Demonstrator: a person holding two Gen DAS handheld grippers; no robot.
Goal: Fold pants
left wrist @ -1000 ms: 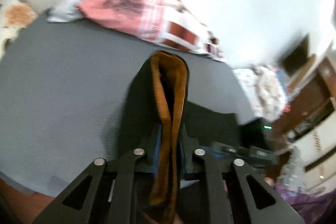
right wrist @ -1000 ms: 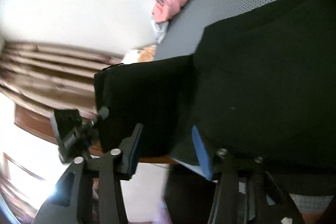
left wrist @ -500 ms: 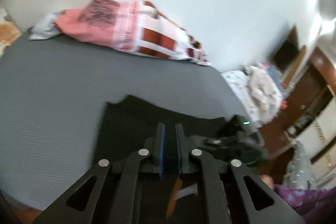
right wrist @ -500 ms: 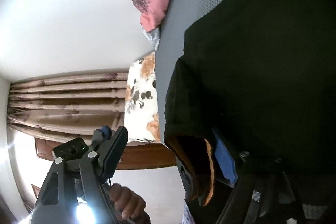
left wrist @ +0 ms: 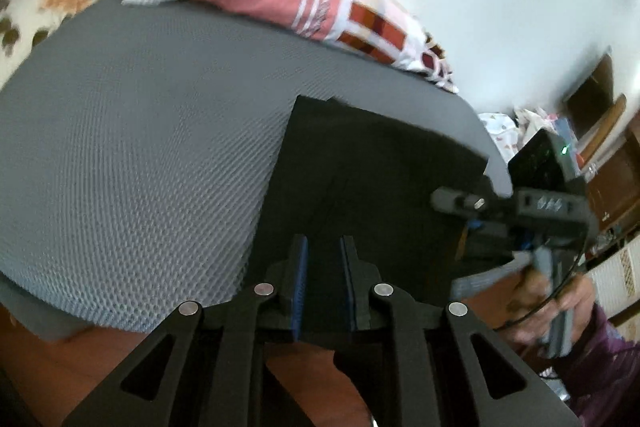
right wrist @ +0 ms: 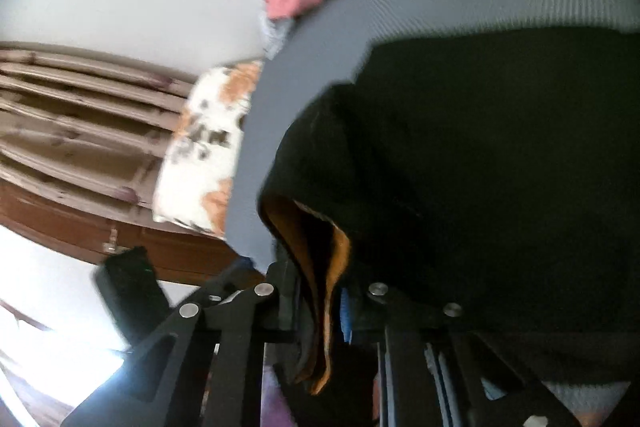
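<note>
The black pants (left wrist: 360,163) lie on the grey mesh mat (left wrist: 140,155); in the right wrist view the pants (right wrist: 500,147) fill the right half. My left gripper (left wrist: 323,269) is slightly open and empty, its blue pads just over the pants' near edge. My right gripper (right wrist: 320,291) is shut on the pants' edge, where the orange lining (right wrist: 332,267) shows between the fingers. The right gripper also shows in the left wrist view (left wrist: 532,215) at the pants' right edge, held by a hand.
A pink and white striped cloth (left wrist: 320,7) lies along the mat's far edge by the white wall. A floral pillow (right wrist: 204,147) sits left of the mat. Brown curtains (right wrist: 72,115) and wooden furniture (left wrist: 616,171) stand beyond. The brown bed edge (left wrist: 100,355) runs below the mat.
My left gripper has let go of the orange-lined edge and opened slightly. My right gripper has shut on the pants' edge and swung round with it.
</note>
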